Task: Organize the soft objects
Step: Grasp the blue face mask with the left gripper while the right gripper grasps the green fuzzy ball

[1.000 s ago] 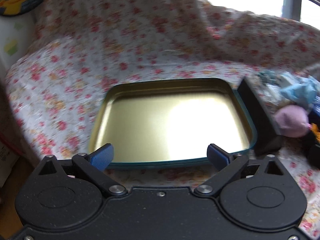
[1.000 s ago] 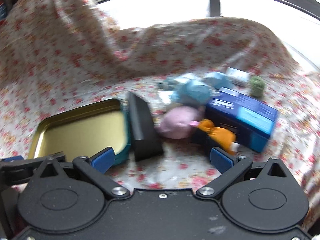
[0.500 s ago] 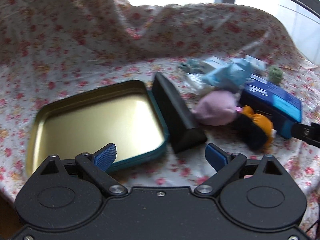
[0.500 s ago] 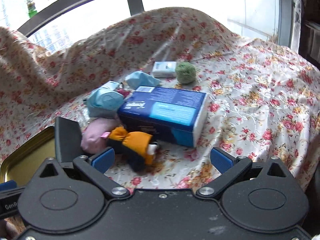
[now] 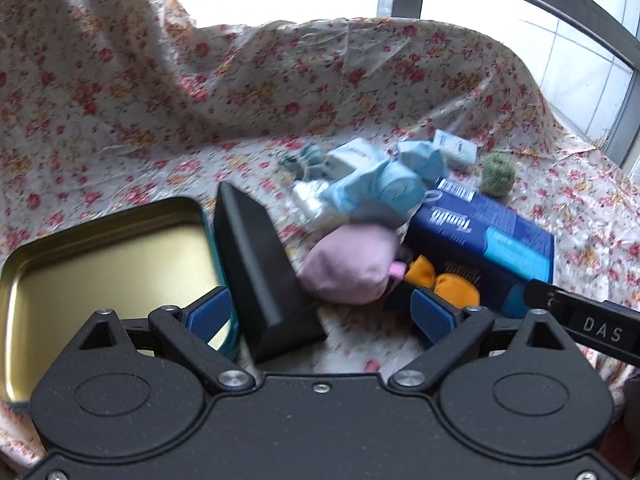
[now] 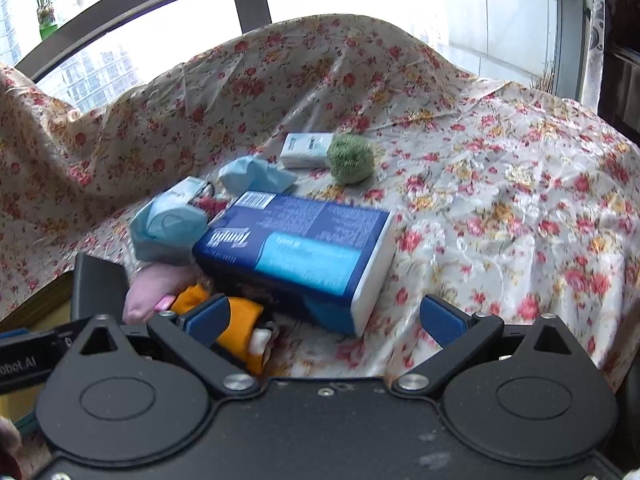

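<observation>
1. Swung rightward since a second ago: gold tin (image 5: 108,256) slid to the view's left, soft pile now ahead.
2. Pink pouch (image 5: 352,268) lay just beyond left hand-held gripper (image 5: 320,314), touching orange plush (image 5: 456,286) and blue tissue pack (image 6: 296,252).
3. Nearer to left; long axis roughly crosswise.
4. Left spread wide, empty.
5. Right hand-held gripper (image 6: 324,320) wide too, gripping nothing.
</observation>
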{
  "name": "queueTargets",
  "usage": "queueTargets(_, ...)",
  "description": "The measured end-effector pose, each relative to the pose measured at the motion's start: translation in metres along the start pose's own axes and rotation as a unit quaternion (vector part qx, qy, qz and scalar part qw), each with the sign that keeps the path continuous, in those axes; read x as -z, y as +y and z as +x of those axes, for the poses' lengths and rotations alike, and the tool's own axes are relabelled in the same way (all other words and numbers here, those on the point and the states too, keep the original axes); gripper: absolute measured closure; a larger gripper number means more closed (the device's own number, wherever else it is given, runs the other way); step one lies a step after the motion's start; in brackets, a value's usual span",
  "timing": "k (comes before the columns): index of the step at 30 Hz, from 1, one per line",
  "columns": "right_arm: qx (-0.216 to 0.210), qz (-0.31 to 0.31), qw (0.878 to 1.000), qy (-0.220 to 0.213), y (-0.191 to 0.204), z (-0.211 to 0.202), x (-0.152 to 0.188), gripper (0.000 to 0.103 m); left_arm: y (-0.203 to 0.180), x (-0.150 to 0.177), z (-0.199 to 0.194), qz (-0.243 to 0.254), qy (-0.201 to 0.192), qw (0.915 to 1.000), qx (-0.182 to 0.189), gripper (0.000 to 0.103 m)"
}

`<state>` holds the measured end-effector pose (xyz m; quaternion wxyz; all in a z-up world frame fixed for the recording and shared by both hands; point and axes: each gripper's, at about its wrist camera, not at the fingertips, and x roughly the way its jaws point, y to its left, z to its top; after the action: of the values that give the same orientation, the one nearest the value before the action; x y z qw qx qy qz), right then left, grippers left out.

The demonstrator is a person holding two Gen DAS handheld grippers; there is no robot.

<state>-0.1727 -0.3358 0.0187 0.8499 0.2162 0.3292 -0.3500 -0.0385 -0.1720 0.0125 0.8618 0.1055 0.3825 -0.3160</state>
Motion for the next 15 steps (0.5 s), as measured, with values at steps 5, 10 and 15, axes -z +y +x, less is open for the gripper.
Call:
queueTargets(5,-0.001,-0.002,1.000,-0.003,-0.007,0.017,-0.018,0.004,-0.007,-0.022,0.018,0.003,0.009,0.9998,0.020,0.009)
queueTargets(10,-0.001,0.000,1.000,-0.003,-0.016,0.035,-0.035,0.004,-0.013,-0.044,0.044,-0.002,0.020,0.9996,0.022,0.009)
queueTargets(15,0.000,-0.009,1.000,-0.008,-0.020,0.053,-0.051,0.004,-0.018,-0.059,0.069,0.000,0.035,0.9990,0.027,0.009)
